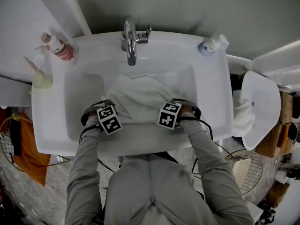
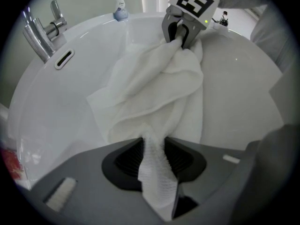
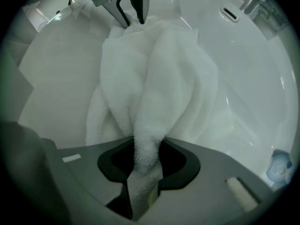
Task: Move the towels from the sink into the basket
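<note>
Grey wall [image 1: 187, 8] behind, speckled floor [image 1: 54, 184], white toilet [image 1: 260, 107] at right.

The faucet [image 1: 130, 43] is overhanging the back of the sink basin [image 1: 82, 97], crowding the room above the towel [image 1: 140, 100], which is filling the basin's middle. The left gripper [image 2: 153, 158] and right gripper [image 3: 147, 161], both clamping the towel, are occupying the front. Bare porcelain is lying open on either side. A bottle [image 1: 58, 47] and cup [image 1: 41, 78] are standing on the left rim, and a pump dispenser [image 1: 211, 45] at the back right. The wire basket [image 1: 253, 172] is sitting low right, just beyond a white rounded fixture [image 1: 262, 102].
</note>
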`<state>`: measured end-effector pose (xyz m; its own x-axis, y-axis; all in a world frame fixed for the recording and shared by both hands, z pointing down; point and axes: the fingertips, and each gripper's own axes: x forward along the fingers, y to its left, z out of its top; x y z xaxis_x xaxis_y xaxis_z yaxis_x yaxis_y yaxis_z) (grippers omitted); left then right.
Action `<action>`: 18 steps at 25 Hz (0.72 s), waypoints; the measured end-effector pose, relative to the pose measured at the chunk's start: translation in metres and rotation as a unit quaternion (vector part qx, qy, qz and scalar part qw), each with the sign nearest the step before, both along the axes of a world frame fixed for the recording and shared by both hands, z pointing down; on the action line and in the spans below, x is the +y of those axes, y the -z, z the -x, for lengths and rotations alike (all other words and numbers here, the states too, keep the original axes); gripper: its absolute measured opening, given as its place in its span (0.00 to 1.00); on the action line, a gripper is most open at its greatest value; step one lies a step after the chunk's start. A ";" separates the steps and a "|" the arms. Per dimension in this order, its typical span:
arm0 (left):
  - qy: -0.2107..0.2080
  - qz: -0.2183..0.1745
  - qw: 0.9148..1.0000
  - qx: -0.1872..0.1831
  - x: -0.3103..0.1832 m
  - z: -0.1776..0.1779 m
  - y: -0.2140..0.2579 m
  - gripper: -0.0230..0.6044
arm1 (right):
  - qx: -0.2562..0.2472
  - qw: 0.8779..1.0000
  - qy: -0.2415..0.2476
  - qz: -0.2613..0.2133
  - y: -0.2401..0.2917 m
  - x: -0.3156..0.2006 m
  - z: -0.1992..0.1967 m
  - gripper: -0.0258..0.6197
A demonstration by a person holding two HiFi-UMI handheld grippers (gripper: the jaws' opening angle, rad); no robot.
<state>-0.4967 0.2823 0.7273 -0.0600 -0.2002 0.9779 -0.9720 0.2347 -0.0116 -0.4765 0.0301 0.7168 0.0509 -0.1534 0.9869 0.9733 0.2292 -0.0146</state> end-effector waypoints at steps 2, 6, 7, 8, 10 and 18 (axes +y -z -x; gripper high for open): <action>0.008 -0.002 1.000 -0.004 0.001 0.001 0.002 0.31 | -0.012 1.000 0.003 -0.001 0.002 0.001 0.001 0.20; 0.028 -0.017 0.999 -0.008 0.001 0.004 0.009 0.27 | -0.041 0.999 0.000 0.005 0.009 0.002 0.002 0.17; 0.031 -0.020 0.999 -0.008 0.001 0.004 0.011 0.26 | -0.049 0.999 -0.003 0.008 0.012 0.003 0.003 0.17; 0.032 -0.021 0.999 -0.010 0.002 0.004 0.013 0.25 | -0.057 0.998 -0.006 0.012 0.015 0.004 0.003 0.16; 0.031 -0.023 0.999 -0.014 0.001 0.003 0.018 0.24 | -0.075 0.997 -0.011 0.019 0.023 0.006 0.005 0.16; 0.040 -0.048 0.996 -0.066 0.003 0.010 0.058 0.22 | -0.170 0.983 -0.035 0.060 0.074 0.018 0.016 0.15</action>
<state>-0.5067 0.2848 0.6689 -0.2057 -0.2821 0.9371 -0.9419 0.3170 -0.1113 -0.4926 0.0477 0.6433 -0.2796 -0.0426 0.9592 0.9081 0.3127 0.2786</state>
